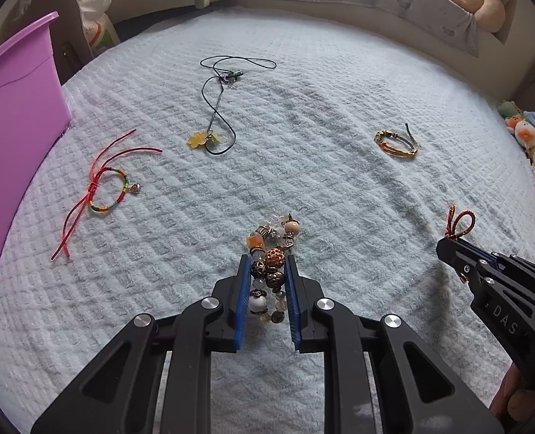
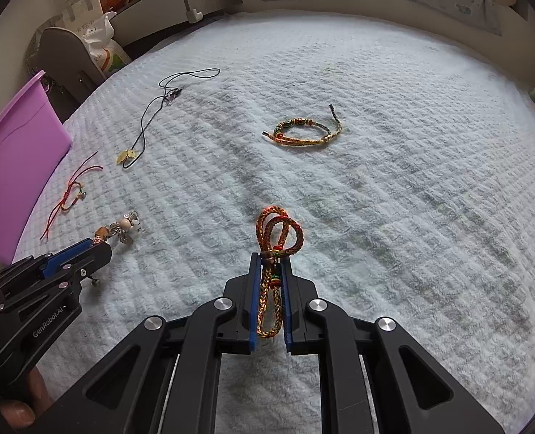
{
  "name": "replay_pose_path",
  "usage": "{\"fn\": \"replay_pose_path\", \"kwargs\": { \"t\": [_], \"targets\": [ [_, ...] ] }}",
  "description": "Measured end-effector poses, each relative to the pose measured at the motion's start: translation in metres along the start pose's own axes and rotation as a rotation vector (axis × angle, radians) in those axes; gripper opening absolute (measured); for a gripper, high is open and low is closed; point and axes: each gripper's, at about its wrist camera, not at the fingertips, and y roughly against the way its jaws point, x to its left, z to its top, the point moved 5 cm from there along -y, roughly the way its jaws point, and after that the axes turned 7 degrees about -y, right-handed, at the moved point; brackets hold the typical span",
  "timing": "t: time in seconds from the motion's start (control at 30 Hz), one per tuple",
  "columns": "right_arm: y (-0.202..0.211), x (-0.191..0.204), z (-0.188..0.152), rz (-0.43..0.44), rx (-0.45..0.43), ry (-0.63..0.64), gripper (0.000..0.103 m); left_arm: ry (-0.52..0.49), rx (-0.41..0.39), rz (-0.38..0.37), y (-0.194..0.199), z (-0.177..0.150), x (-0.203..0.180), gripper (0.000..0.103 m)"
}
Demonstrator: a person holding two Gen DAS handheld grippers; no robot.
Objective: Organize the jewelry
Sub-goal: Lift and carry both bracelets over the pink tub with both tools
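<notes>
My left gripper [image 1: 266,261] is shut on a chunky beaded bracelet [image 1: 272,249] of brown, orange and white beads, just above the white bedspread [image 1: 303,126]. My right gripper [image 2: 270,256] is shut on a red-and-gold braided cord bracelet [image 2: 280,231], whose loops stick out past the fingertips. It also shows at the right of the left wrist view [image 1: 459,222]. On the bedspread lie a red string bracelet with a bell [image 1: 105,191], a black cord necklace with a yellow flower pendant [image 1: 213,108], and a gold-orange braided bracelet [image 1: 397,143].
A purple plastic bin [image 1: 14,108] stands at the left edge of the bed. Plush toys [image 1: 527,137] lie at the right edge. A shopping bag [image 2: 94,47] and a grey chair back [image 2: 61,58] stand beyond the far left corner.
</notes>
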Motion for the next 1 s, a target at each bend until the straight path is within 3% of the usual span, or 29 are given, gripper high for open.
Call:
{"fn": "replay_pose_path", "kwargs": {
  "t": [0.43,1.0],
  "targets": [
    [0.042,0.011,-0.028,0.011,-0.006,-0.002,0.01,0.001,-0.039,0.009,0.044,-0.014,0.004,0.019],
    [0.136,0.042,-0.014,0.053,-0.057,0.026,0.01,0.02,-0.088,0.028,0.141,-0.002,0.011,0.019]
  ]
}}
